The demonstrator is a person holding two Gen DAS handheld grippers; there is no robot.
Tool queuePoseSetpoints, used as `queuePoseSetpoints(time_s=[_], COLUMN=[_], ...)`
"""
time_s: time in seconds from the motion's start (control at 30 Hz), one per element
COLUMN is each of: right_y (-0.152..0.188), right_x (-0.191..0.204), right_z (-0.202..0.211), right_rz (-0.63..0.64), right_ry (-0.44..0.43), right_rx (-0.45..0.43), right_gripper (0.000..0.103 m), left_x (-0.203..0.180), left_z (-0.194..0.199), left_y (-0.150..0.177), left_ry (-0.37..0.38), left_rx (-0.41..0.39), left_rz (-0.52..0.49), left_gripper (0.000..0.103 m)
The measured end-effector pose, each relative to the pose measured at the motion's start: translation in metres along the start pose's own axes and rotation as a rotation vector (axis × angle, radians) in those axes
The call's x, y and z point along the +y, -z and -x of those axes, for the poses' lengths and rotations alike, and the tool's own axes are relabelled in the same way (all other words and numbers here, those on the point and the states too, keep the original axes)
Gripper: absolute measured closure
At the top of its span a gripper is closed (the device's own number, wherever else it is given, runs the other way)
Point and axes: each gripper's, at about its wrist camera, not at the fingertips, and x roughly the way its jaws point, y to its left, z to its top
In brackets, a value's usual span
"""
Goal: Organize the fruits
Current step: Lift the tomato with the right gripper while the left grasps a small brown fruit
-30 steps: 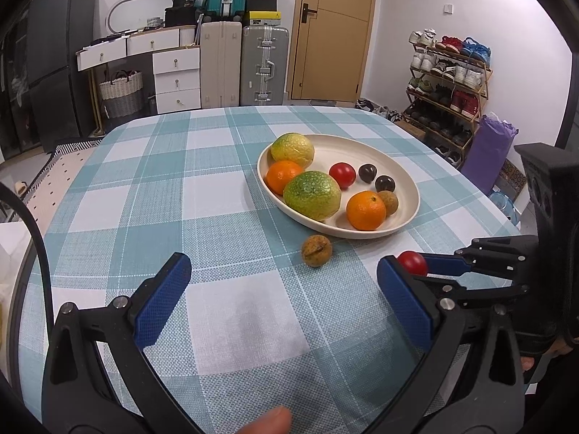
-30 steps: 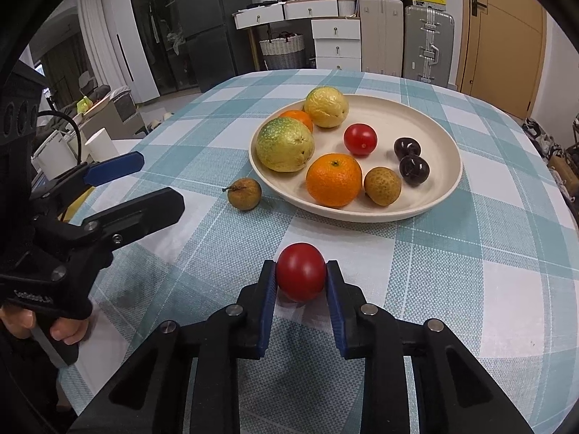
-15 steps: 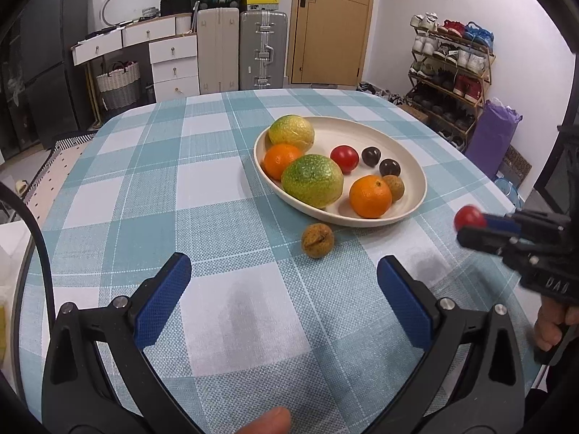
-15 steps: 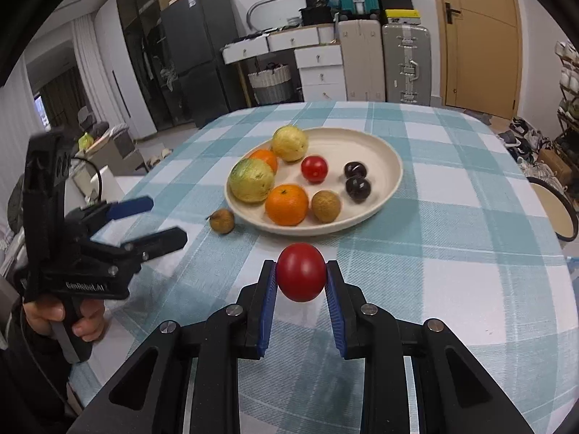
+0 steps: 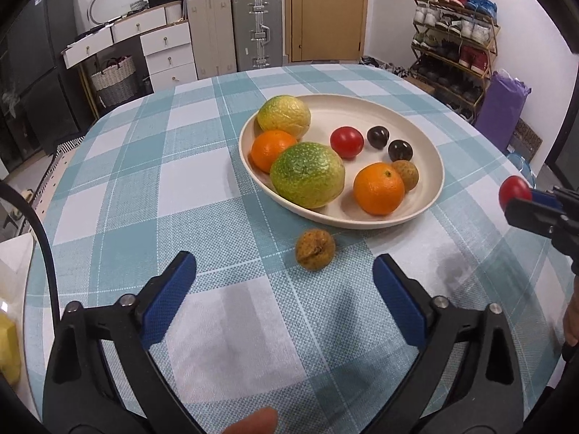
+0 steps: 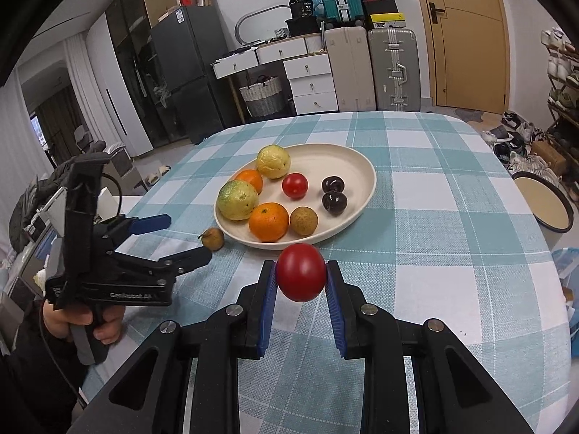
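Tablecloth (image 5: 202, 195) unchanged; left gripper (image 5: 282, 289) jaws closing, nearer longan (image 5: 315, 249).

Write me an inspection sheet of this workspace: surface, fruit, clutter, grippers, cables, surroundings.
Surface: round table under a teal and white checked cloth.
Job's things: cream oval plate holds two green-yellow citrus, two oranges, a red tomato, two dark plums and a brown longan. A second brown longan lies on the cloth beside the plate.
Clutter: nothing seen on the cloth.
Grippers: left gripper closing, nothing between its pads, the loose longan just ahead. Right gripper shut on a red tomato, held above the cloth.
Cables: black cable at the table's left edge.
Surroundings: suitcases, white drawers, shoe rack, wooden door.
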Motion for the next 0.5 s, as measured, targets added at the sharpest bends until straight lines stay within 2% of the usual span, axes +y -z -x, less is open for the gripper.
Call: queuePoseSetpoints(time_s=[0.13,0.23,0.37,0.5], right_y=[0.002,0.002,0.001,0.002], right_x=[0.001,-0.001,0.000,-0.002], right_z=[-0.002,-0.003,-0.001,-0.002], right_rz=[0.010,0.003,0.006,-0.003], right_ry=[0.013,0.011,0.007,0.002], right_rx=[0.009,0.011,0.006,0.008], right_gripper=[0.076,0.076,0.076,0.076], left_x=[-0.003,-0.007,-0.012,-0.016], left_z=[-0.011,-0.016,-0.018,-0.019], left_y=[-0.001,-0.002,-0.003,-0.006], left_ry=[0.019,0.035,0.053,0.073], left_rx=[0.046,0.063,0.066,0.068], left_rz=[-0.016,-0.036,-0.048,-0.057], left_gripper=[0.031,0.042,0.049,0.062])
